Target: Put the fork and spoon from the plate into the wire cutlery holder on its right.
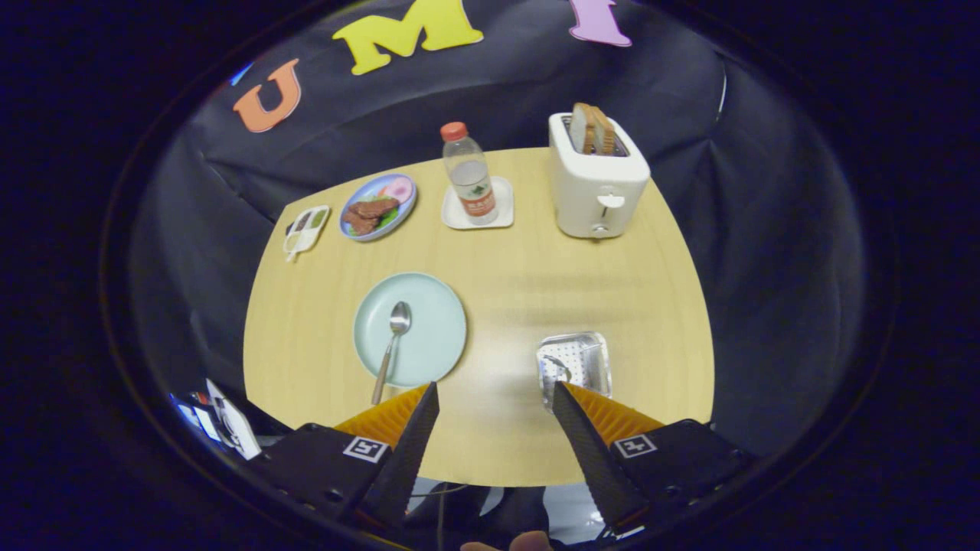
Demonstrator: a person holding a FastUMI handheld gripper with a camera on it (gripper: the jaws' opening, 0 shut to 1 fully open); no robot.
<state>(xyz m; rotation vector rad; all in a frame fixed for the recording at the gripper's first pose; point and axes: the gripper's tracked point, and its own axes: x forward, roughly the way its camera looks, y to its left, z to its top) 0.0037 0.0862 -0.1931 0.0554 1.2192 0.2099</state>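
The tool (496,402) hangs spread and empty above the desk (521,283). A spoon (391,346) lies on the plate (432,329); the fork seems already to stand in the cutlery holder (574,367) to the right, so half the job apparently remains.

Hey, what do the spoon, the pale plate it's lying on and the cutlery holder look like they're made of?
Spoon: likely polished metal, silvery with a bright glint on its bowl.
Plate: matte pale green, ceramic or melamine; cannot tell which.
Cutlery holder: shiny perforated metal, going by its reflections and dotted holes.
Gripper is open, nothing between its fingers.
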